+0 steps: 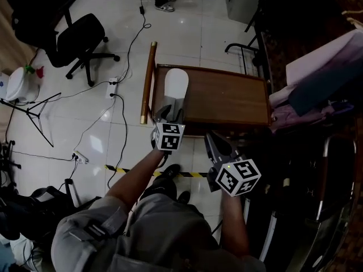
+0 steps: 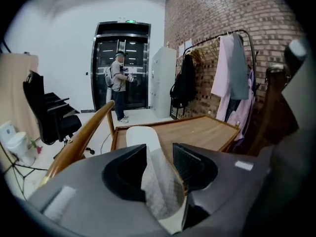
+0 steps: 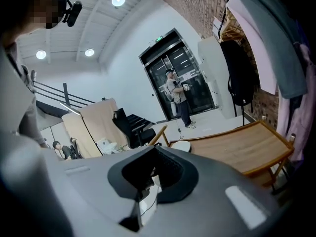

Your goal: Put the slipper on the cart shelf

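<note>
The white slipper (image 1: 176, 83) lies flat on the top shelf of the wooden cart (image 1: 229, 100). It is at the end of the shelf next to the cart's long wooden handle (image 1: 148, 81). The rest of the shelf is bare brown wood.

The left claw (image 2: 158, 154) is low over the near end of the slipper. Its two jaws are spread wide. The soft white cloth part of the slipper sits in the gap between them. The right jaw stands clear of the cloth, with brown wood showing in between. The left jaw is right at the cloth's edge.

The right claw (image 3: 150, 179) is off to the side, just before the near edge of the cart. Its jaws are pressed together, with only a thin slit between them, and nothing is in them. It points toward the cart, and the slipper is well ahead of it.

The cart stands on a shiny white floor. A black office chair (image 1: 79, 35) is well away on the left. Coats hang on a rack (image 2: 231, 65) by a brick wall. A person (image 2: 118, 85) stands far back by a dark glass door.
</note>
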`<state>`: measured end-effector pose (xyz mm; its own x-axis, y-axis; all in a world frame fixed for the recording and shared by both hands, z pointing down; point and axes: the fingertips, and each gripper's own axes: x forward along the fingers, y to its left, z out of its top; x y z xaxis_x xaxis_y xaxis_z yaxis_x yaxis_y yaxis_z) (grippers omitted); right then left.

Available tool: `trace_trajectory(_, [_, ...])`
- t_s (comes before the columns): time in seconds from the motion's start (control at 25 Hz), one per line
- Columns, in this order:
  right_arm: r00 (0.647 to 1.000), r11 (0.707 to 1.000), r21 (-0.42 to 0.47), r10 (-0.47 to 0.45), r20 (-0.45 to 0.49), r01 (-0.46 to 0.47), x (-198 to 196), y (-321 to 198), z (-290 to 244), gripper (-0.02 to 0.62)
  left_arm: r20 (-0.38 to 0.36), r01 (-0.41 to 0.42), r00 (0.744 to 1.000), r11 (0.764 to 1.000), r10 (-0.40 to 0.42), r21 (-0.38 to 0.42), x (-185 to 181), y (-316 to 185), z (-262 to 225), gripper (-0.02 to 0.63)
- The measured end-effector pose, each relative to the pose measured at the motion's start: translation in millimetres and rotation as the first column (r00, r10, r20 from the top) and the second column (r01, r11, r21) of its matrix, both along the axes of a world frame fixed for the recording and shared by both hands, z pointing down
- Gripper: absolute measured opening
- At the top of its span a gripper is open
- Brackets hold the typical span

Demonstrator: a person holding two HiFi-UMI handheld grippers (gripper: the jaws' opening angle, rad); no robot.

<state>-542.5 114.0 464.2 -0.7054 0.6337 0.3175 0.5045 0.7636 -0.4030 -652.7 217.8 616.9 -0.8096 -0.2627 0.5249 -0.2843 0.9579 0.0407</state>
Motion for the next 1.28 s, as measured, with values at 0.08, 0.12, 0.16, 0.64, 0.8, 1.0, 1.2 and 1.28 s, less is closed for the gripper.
trace_trajectory(0.08, [1.000, 1.000, -0.009, 0.020, -0.006, -0.020, -3.5, -2.7, -2.2, -0.003, -0.022, 0.004, 1.000, 1.000, -0.005, -0.030, -15.7, 2.7, 14.2, 0.173])
trace_trajectory(0.12, [0.999, 0.999, -0.009, 0.034, -0.006, -0.034, -6.0, -5.8, -2.9, -0.003, -0.042, 0.011, 0.999, 0.999, -0.012, -0.036, -23.2, 4.0, 22.0, 0.173])
trace_trajectory(0.16, [0.999, 0.999, -0.006, 0.049, -0.007, -0.049, -8.8, -9.7, -3.1, -0.003, -0.064, 0.017, 0.998, 0.999, -0.020, -0.042, -30.4, 5.1, 30.3, 0.173])
trace_trajectory(0.64, [0.971, 0.971, 0.021, 0.238, -0.014, -0.238, -16.5, -54.8, -5.6, -0.003, -0.198, -0.071, 0.979, 0.984, 0.037, -0.165, -53.5, 2.0, 71.7, 0.017])
trace_trajectory(0.8, [0.948, 0.948, 0.010, 0.319, 0.001, -0.319, -3.5, -70.6, -7.5, -0.003, -0.149, -0.203, 0.971, 0.973, 0.186, -0.107, -37.1, -32.7, 44.4, 0.015])
trace_trajectory(1.0, [0.897, 0.897, 0.011, 0.442, 0.010, -0.442, 27.5, -102.1, -12.5, -0.002, -0.076, -0.350, 0.935, 0.937, 0.347, -0.026, -6.7, -84.8, 1.6, 0.014])
trace_trajectory(1.2, [0.830, 0.830, 0.018, 0.557, 0.021, -0.558, 76.1, -140.6, -16.9, -0.002, -0.038, -0.484, 0.873, 0.874, 0.486, 0.047, 48.1, -137.2, -36.3, 0.014])
trace_trajectory(1.28, [0.801, 0.801, 0.015, 0.597, 0.029, -0.598, 100.3, -153.0, -18.2, -0.003, -0.022, -0.531, 0.845, 0.845, 0.534, 0.064, 74.6, -152.8, -47.2, 0.014])
